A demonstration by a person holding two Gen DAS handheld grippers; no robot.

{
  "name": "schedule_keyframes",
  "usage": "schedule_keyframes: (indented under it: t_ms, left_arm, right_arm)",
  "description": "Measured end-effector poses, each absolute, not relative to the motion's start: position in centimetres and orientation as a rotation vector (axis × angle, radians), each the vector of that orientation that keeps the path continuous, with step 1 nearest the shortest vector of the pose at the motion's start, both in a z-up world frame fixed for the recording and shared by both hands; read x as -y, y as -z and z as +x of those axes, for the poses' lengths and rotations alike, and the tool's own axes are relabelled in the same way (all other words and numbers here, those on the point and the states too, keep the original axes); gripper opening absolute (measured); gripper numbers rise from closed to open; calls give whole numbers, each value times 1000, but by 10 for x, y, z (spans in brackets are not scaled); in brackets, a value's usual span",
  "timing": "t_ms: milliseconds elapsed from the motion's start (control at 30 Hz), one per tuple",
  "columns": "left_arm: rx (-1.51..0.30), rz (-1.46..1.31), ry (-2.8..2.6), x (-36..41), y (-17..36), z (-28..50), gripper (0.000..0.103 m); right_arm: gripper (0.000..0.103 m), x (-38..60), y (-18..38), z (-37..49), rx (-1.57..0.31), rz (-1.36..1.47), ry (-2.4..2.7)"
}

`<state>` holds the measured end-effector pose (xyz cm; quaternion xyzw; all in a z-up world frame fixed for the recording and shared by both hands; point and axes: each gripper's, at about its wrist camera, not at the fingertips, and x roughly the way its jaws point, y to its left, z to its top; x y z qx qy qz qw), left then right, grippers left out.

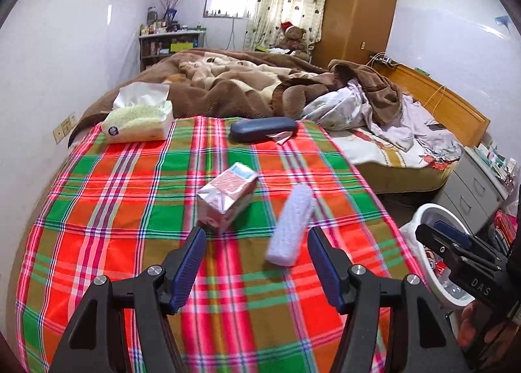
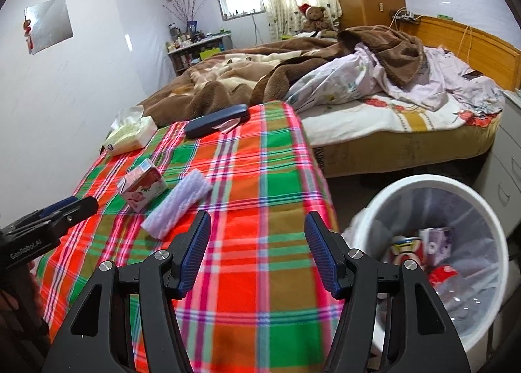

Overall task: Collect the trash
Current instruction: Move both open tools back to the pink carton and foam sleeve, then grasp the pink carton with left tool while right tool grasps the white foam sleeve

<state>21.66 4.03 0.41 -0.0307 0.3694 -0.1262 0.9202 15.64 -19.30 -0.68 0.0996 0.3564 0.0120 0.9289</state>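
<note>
My left claw (image 1: 255, 262) hangs wide apart and empty over a table covered in a red, green and orange plaid cloth (image 1: 130, 210). Just ahead of it lies a crumpled pink and silver drink carton (image 1: 226, 199), with a white ribbed foam sleeve (image 1: 290, 226) just beside it on the right. Farther back sit a soft pale green tissue pack (image 1: 138, 120) and a dark blue glasses case (image 1: 263, 129) with a scrap of paper at its edge. My right claw (image 2: 257, 254) is likewise spread and holds nothing, near the table's right edge. Beside that edge stands a white round lined bin (image 2: 488, 220) already holding wrappers. A bed with a rumpled brown blanket (image 1: 228, 86) lies beyond.
</note>
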Motion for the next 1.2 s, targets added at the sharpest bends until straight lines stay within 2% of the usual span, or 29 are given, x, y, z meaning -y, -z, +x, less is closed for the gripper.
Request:
schedule_keyframes:
  t_ms: [600, 1200]
  left_arm:
    - [-877, -11, 278, -62, 46, 313, 65]
    - [-895, -61, 266, -81, 57, 343, 63]
  right_arm:
    - [61, 146, 35, 212, -836, 209, -68]
    - [61, 116, 53, 239, -923, 254, -130]
